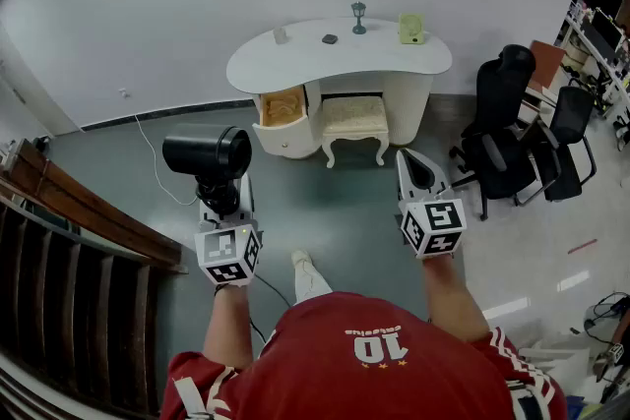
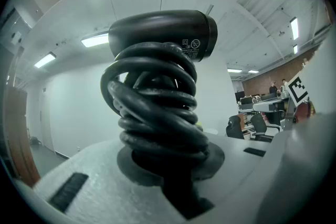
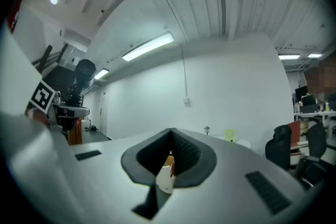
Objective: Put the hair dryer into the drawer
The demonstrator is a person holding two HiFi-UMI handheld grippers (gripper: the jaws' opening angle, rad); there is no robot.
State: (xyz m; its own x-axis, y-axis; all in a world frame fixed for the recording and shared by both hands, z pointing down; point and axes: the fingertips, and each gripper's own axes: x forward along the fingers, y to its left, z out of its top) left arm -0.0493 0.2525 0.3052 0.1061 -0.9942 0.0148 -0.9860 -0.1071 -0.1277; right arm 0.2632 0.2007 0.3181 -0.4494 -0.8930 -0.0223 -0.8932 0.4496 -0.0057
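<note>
Glossy black hair dryer (image 1: pixel 207 153), coiled cord (image 2: pixel 157 107), curved white desk (image 1: pixel 305 56)

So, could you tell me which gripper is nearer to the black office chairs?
Right. The right gripper sits just left of the black office chairs in the head view; the left gripper, shut on the black hair dryer, is much farther left.

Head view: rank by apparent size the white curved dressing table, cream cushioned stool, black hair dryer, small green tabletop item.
1. white curved dressing table
2-3. black hair dryer, cream cushioned stool: look alike, dryer nearer camera, unranked
4. small green tabletop item
</note>
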